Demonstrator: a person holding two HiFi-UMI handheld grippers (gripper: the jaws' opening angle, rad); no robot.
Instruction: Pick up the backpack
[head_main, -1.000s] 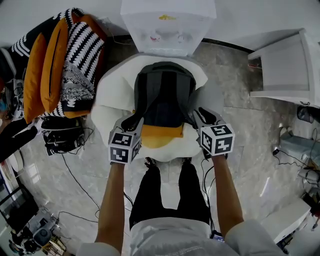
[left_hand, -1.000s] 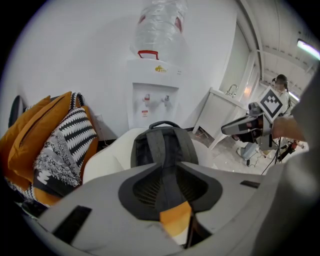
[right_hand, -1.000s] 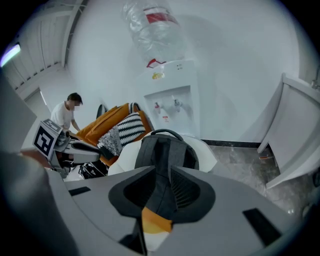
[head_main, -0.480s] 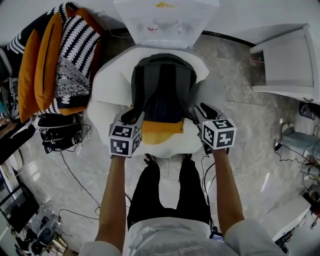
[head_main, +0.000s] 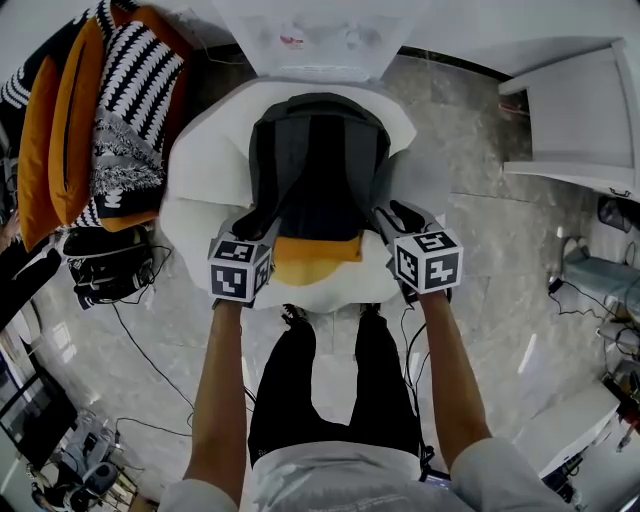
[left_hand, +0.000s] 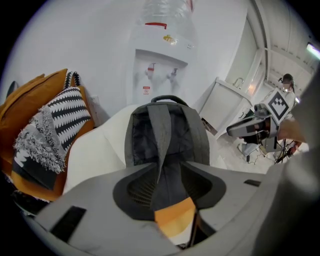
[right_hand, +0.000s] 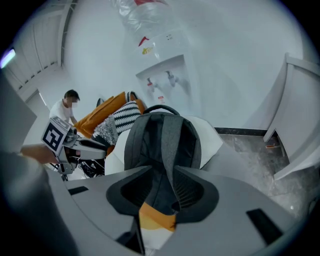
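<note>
A dark grey backpack (head_main: 320, 165) lies strap side up on a white cushioned seat (head_main: 205, 180), its orange lower part (head_main: 315, 258) toward me. My left gripper (head_main: 262, 225) is at the lower end of the left shoulder strap (left_hand: 162, 140). Its jaws have just been opening, and the strap runs loose through the gap between them. My right gripper (head_main: 395, 215) is at the right strap (right_hand: 172, 150) in the same way. Its jaws have also just spread, and the pads stand clear of the strap. In each gripper view the strap passes between that gripper's own jaws, left gripper (left_hand: 167, 185) and right gripper (right_hand: 162, 192).
A white water dispenser (head_main: 310, 35) stands right behind the seat. Orange and black-and-white striped cushions (head_main: 100, 110) are piled at the left, with dark gear and cables (head_main: 110, 270) on the floor below them. A white cabinet (head_main: 580, 120) stands at the right. A person (right_hand: 67, 107) stands far off.
Both grippers have sunk toward the backpack's lower end, and their jaws have spread wider. The backpack now fills more of the head view.
</note>
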